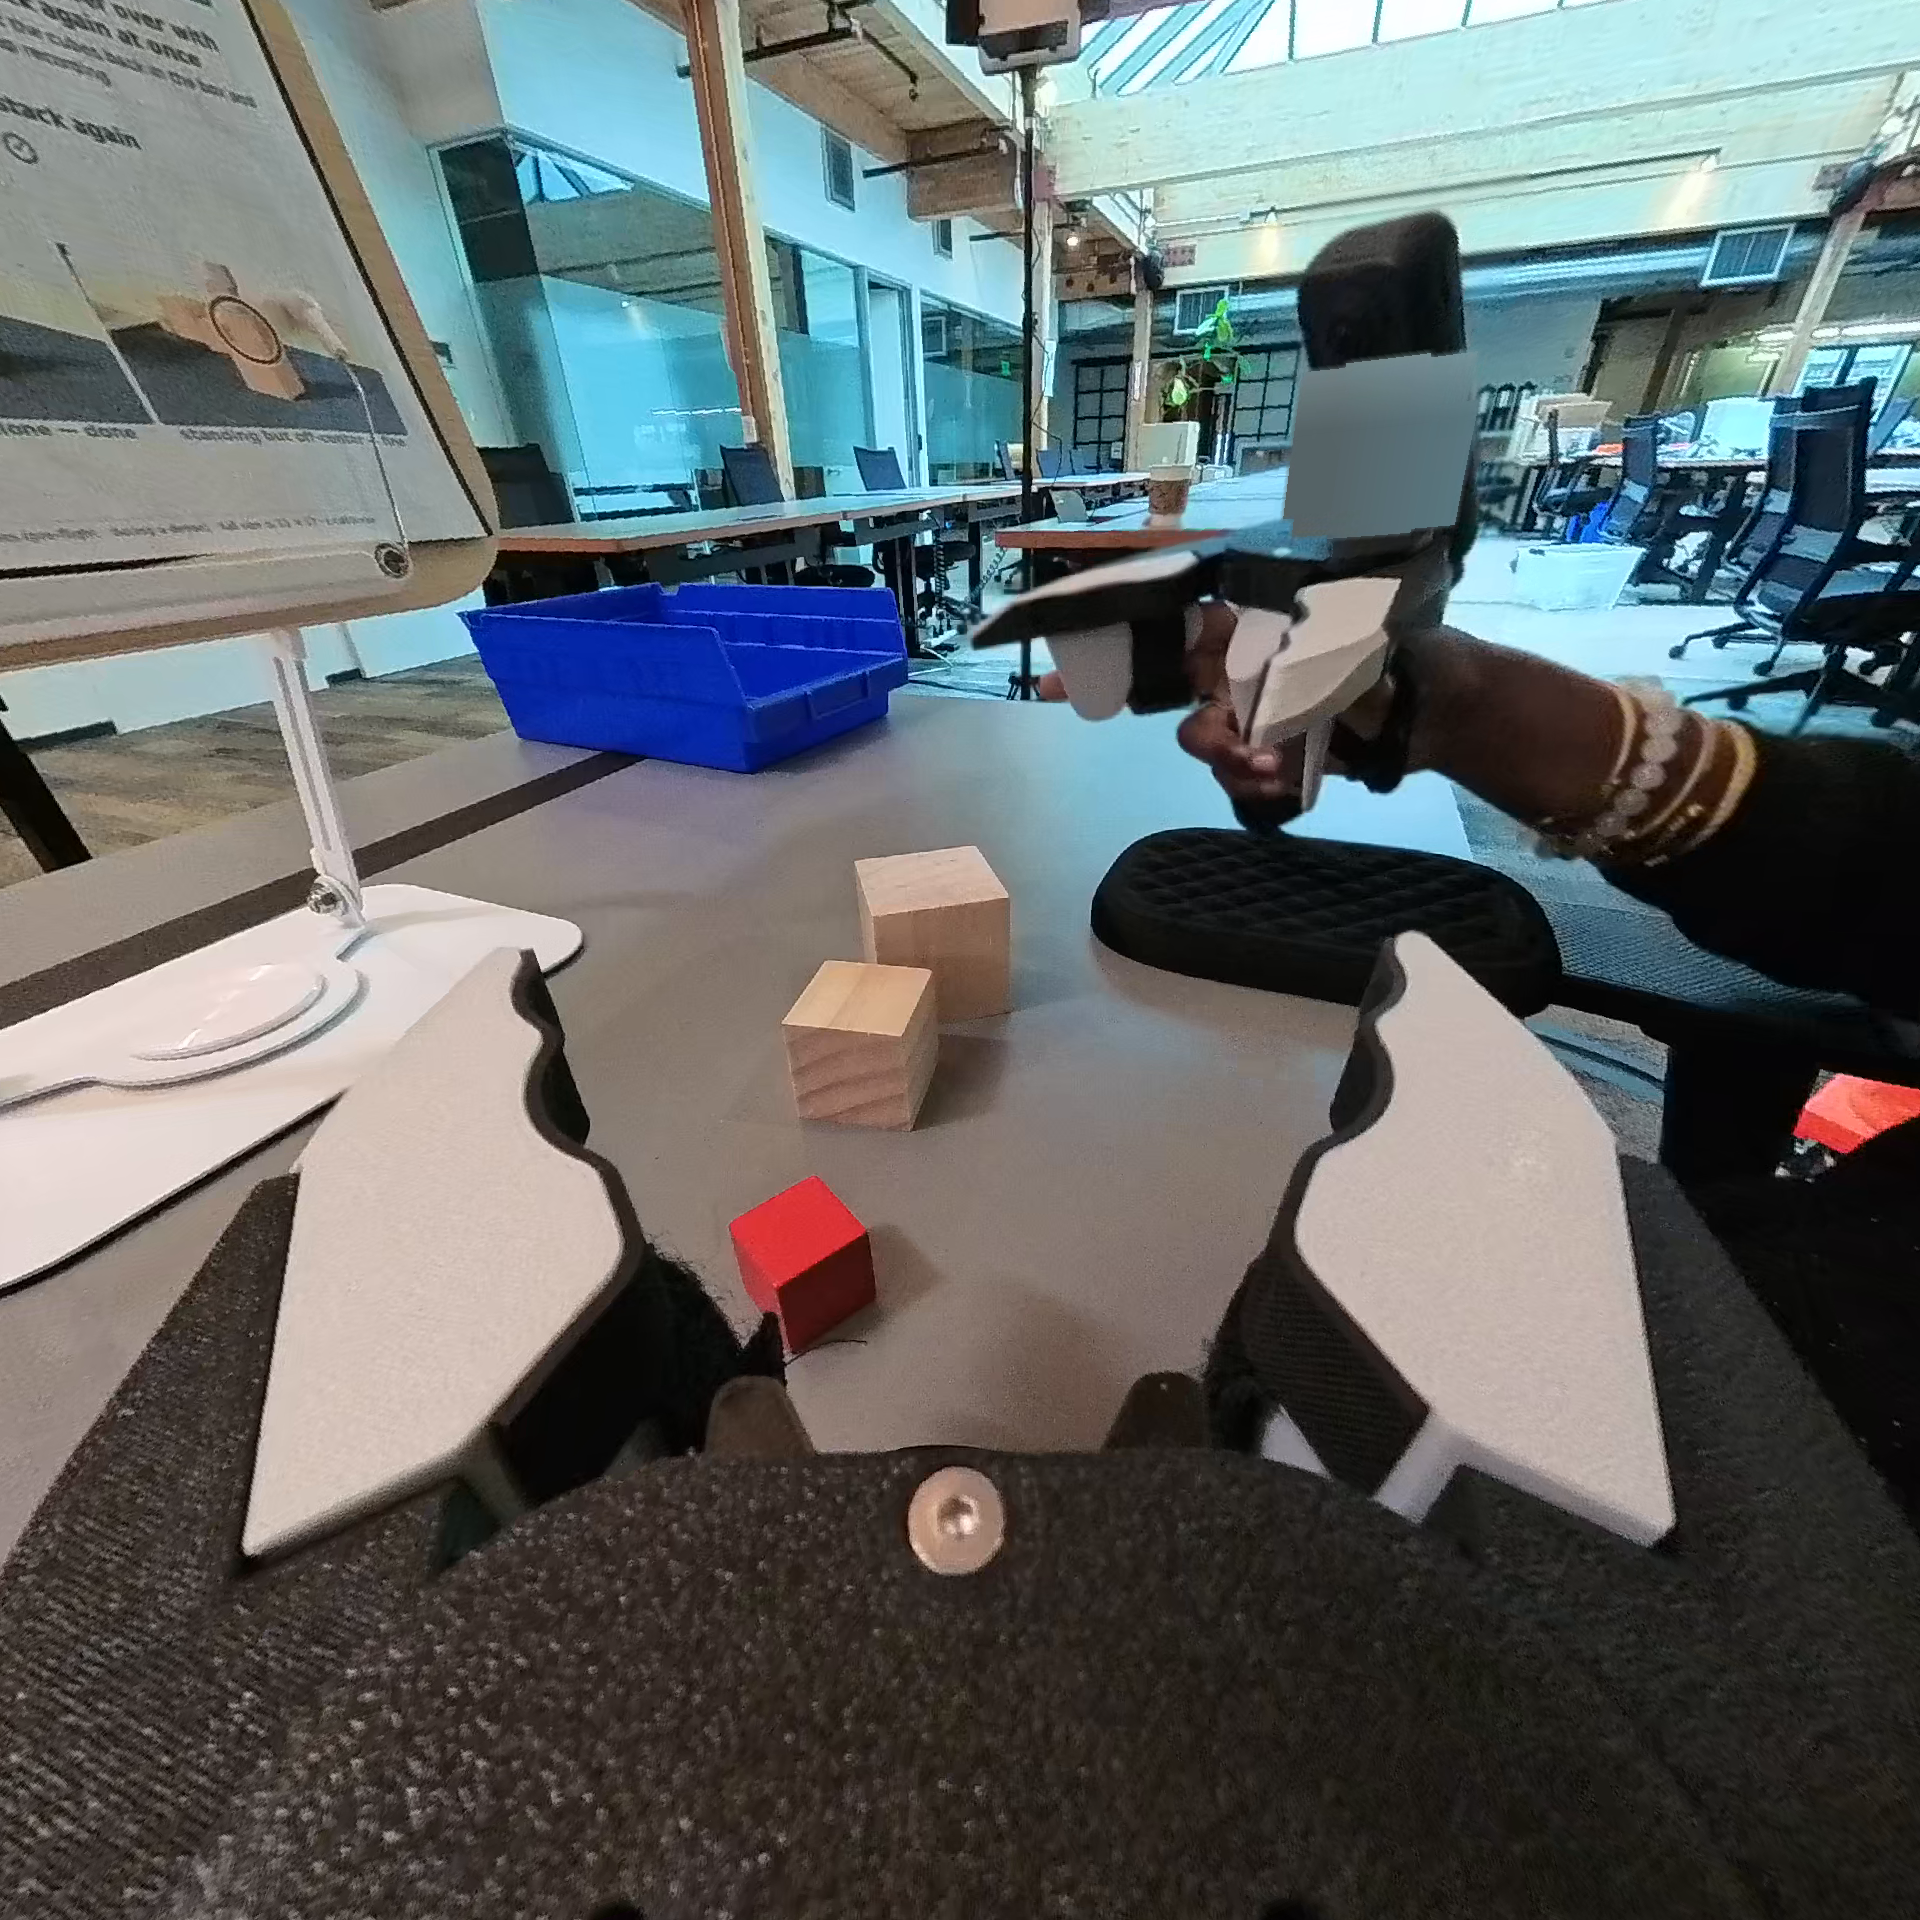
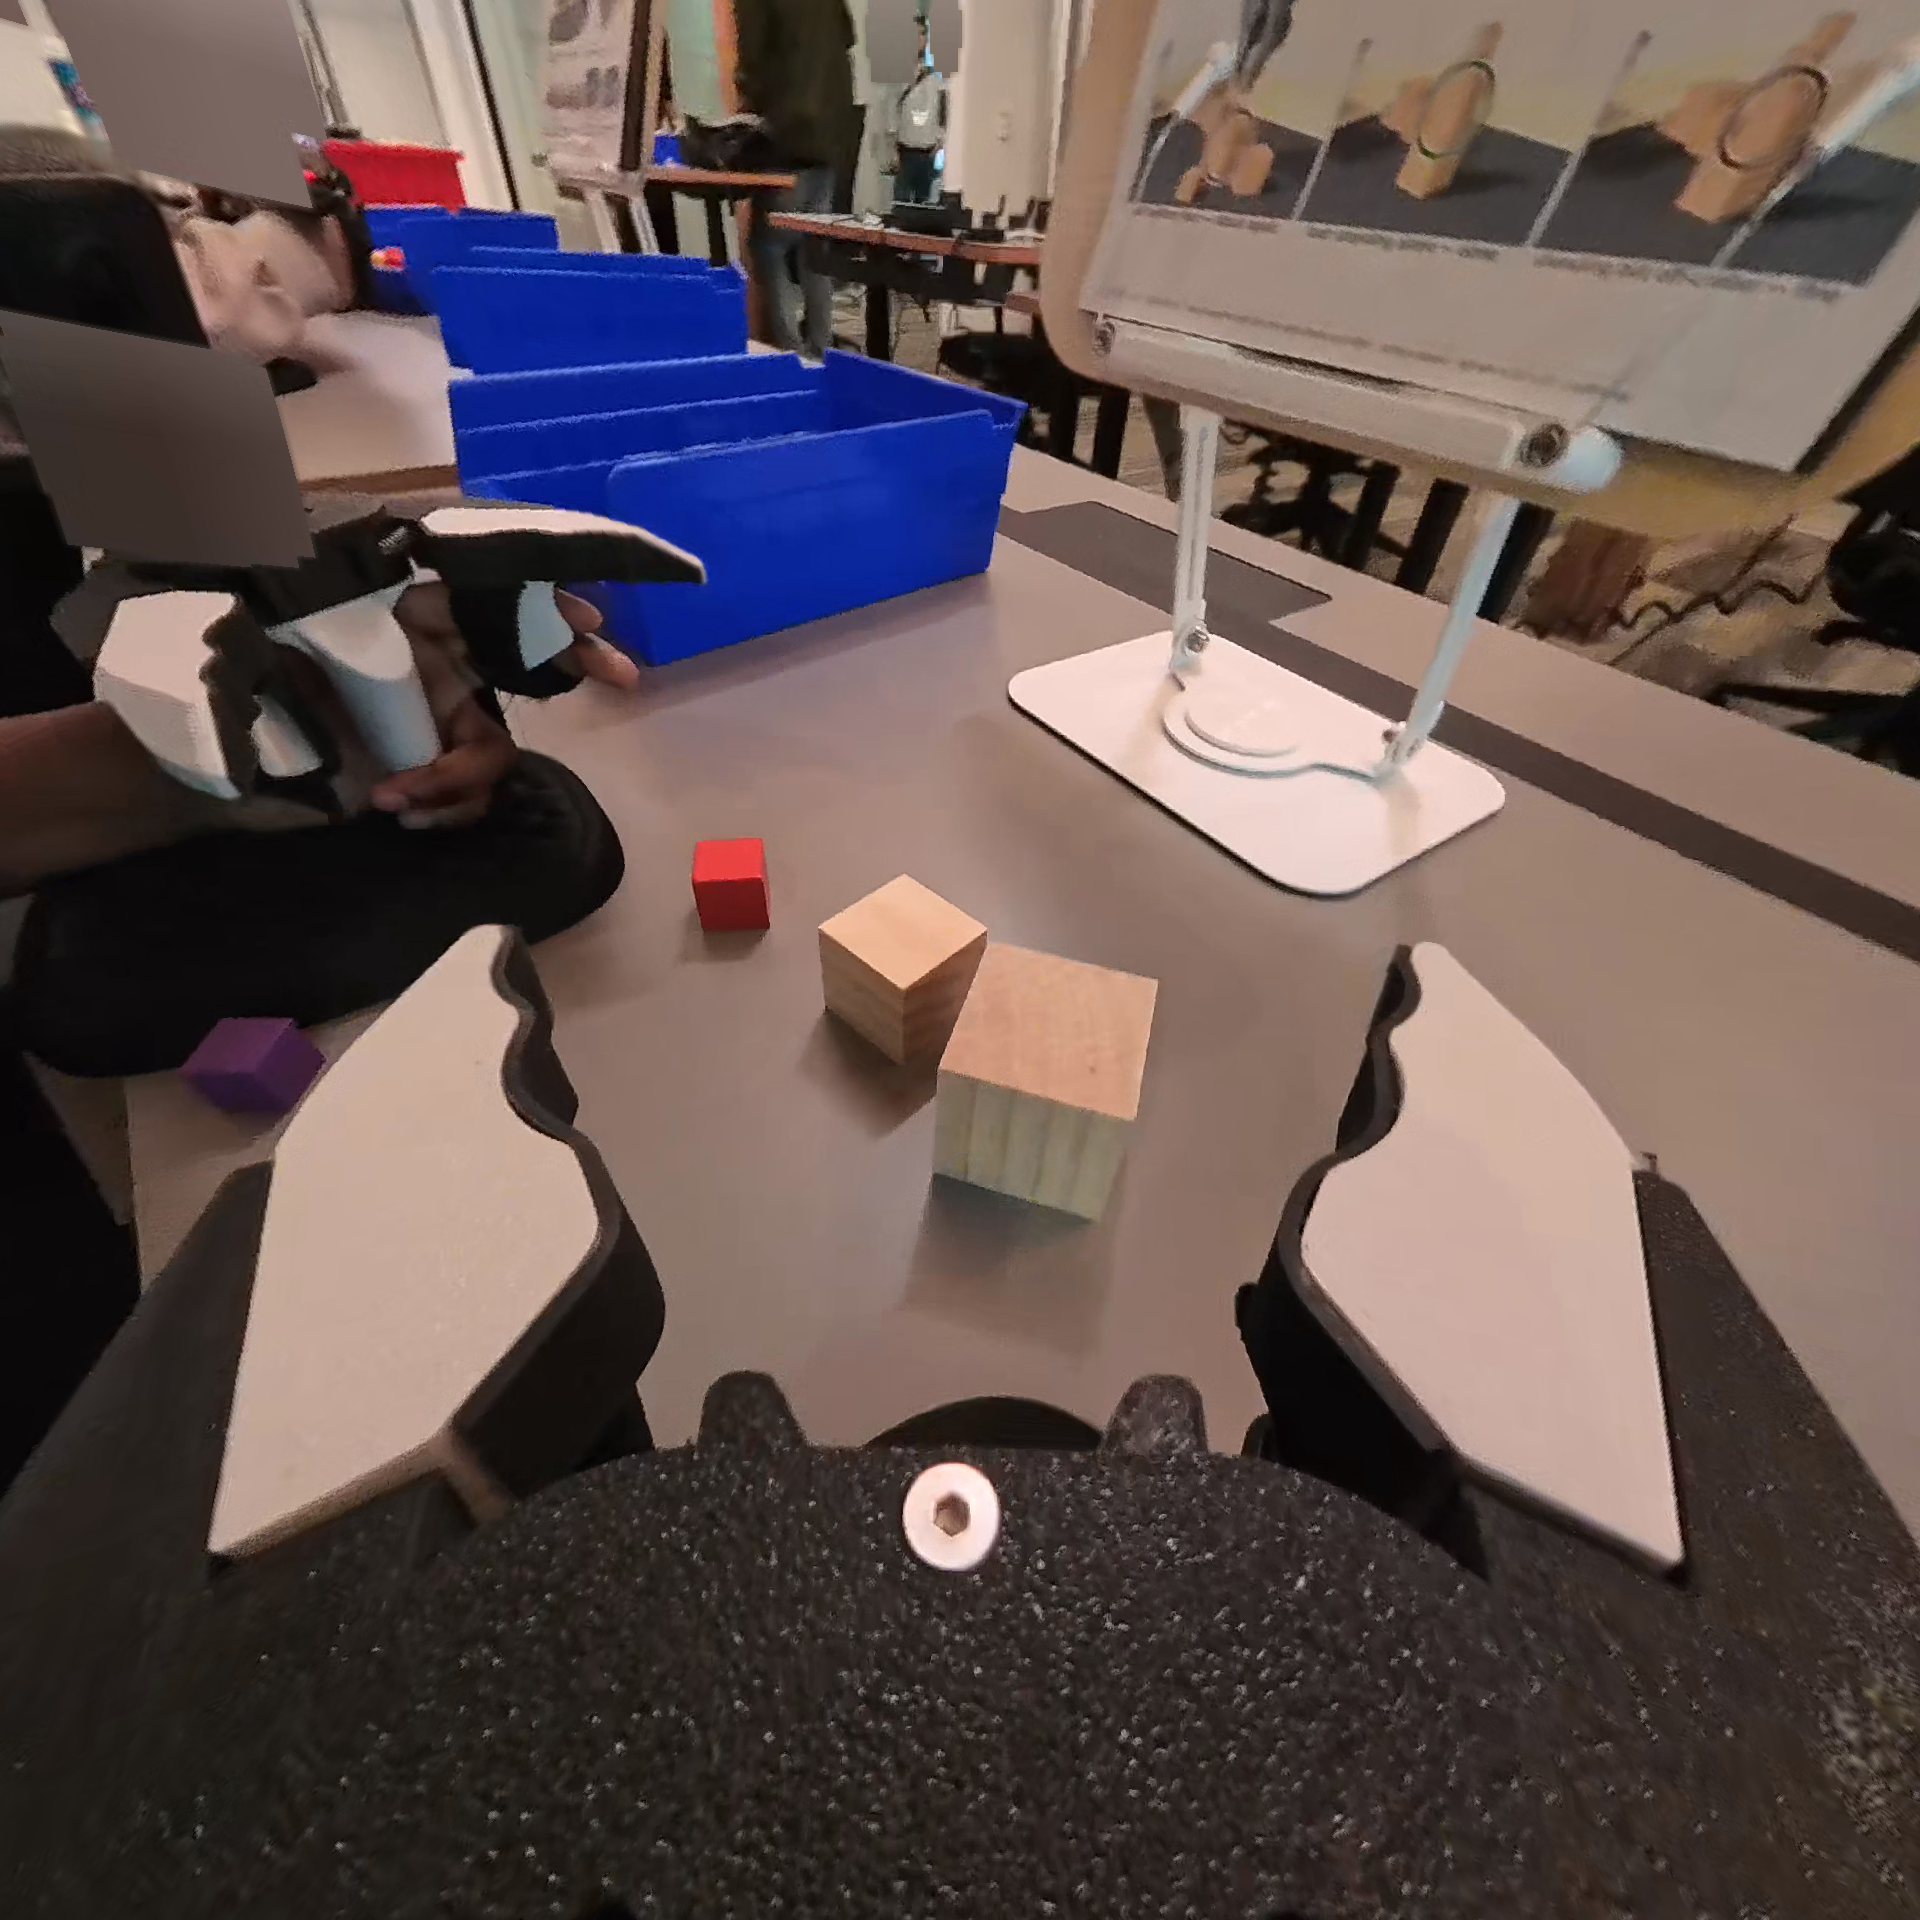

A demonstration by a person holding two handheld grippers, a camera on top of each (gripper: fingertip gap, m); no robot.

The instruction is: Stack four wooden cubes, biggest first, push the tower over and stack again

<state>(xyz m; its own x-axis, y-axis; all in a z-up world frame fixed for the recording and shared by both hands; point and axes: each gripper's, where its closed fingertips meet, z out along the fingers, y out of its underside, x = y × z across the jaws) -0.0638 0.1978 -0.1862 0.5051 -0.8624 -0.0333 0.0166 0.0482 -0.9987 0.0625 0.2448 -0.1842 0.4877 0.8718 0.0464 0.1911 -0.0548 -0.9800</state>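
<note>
Currently, both tools are hovering spread wide above the grey counter (image 2: 1351, 1039), each holding nothing.

The left tool (image 1: 956, 1039) is hanging low over the counter, with the red cube (image 1: 802, 1259) sitting nearest to it, close to the base of its fingers and touching neither pad. Beyond the red cube, the small wooden cube (image 1: 862, 1042) is standing just in front of the large wooden cube (image 1: 935, 928), the two nearly touching at a corner.

The right tool (image 2: 956, 1039) is facing the same group from the other side. The large wooden cube (image 2: 1039, 1081) is lying closest to it, between the open fingers but well clear of both pads. A purple cube (image 2: 255, 1062) is resting apart from the red cube, towards the person's dark sleeve.

All four cubes are sitting singly on the counter; none is stacked on another and none is lifted. The blue bin (image 1: 691, 670) is standing far beyond the wooden cubes, and nothing is showing inside it. A white stand (image 2: 1257, 758) carrying a picture board is standing to one side of the wooden cubes.
</note>
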